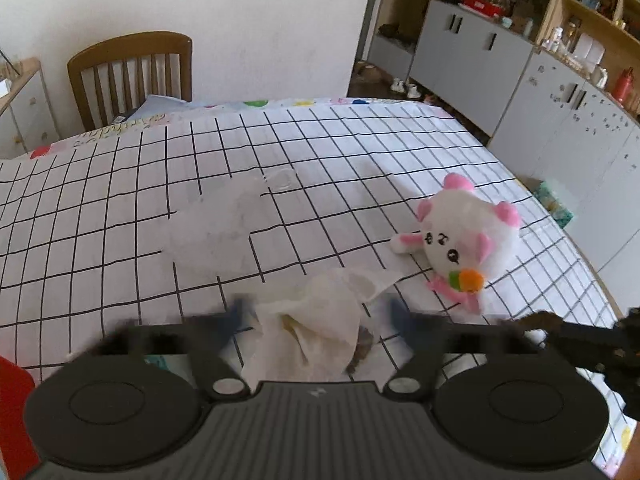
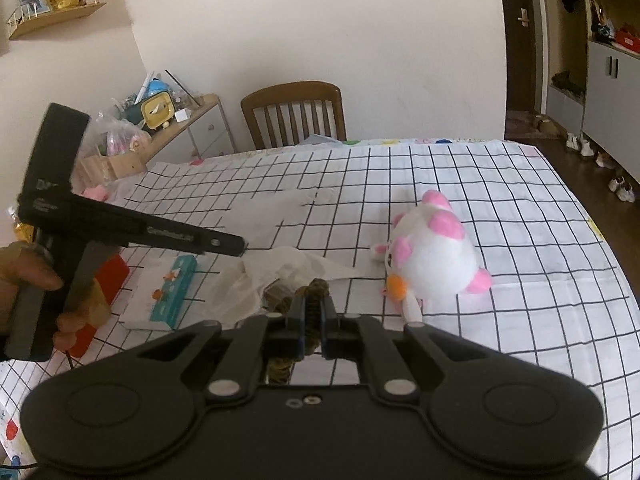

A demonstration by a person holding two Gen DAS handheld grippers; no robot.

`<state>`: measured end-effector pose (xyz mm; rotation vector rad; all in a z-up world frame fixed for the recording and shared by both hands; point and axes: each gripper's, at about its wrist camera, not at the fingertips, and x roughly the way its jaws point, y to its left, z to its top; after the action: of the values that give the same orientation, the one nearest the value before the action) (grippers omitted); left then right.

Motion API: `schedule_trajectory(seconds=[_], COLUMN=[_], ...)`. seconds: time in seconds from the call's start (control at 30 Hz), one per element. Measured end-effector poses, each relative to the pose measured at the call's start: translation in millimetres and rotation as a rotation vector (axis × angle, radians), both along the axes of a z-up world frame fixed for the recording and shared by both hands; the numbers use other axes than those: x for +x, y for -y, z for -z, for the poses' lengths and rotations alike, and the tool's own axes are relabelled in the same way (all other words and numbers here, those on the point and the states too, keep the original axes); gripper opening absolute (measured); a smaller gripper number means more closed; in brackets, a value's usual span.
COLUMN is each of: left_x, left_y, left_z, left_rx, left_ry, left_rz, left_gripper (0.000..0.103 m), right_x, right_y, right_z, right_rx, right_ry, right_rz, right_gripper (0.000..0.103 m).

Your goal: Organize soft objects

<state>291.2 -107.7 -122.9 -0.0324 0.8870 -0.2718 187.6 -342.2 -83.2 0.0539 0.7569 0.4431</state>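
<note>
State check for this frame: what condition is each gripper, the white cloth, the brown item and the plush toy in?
left gripper: open, astride the cloth
right gripper: shut on brown item
brown item: pinched, partly hidden
white cloth: crumpled on table
plush toy: lying on its side

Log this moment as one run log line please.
left hand-held gripper: open over white cloth | right hand-held gripper: shut on brown patterned fabric | plush toy: lying on table

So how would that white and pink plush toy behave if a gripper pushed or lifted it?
The plush toy looks rounded and lies on its side, so a push would probably roll it. It seems soft and likely light; its small limbs may flop when lifted.
</note>
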Motion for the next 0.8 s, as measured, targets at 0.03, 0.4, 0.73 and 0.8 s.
schedule_trajectory(seconds=[0.03, 0.4, 0.73, 0.8], left_x=[1.7, 41.2, 59.1, 59.3], left_y=[1.0, 19.6, 5.6, 5.1], left_z=[1.9, 42.6, 51.7, 52.7], left_rx=[-0.002, 0.083, -0.012, -0.016], left_ry=[0.004, -0.105, -0.189, -0.192], left_rz=[-0.002, -0.052, -0.109, -0.104], left_gripper=[0.092, 0.092, 0.031, 0.029], right_x=[1.0, 11.8, 20.0, 20.9], right_y=[1.5, 11.7, 13.1, 13.1], right_z=[1.3, 16.8, 22.3, 23.1], right_rx=[-0.001, -0.002, 0.005, 0.004], right_ry=[-0.004, -0.051, -0.067, -0.069], right_rz=[0.000, 0.014, 0.013, 0.014], right_gripper=[0.006, 0.006, 0.006, 0.006])
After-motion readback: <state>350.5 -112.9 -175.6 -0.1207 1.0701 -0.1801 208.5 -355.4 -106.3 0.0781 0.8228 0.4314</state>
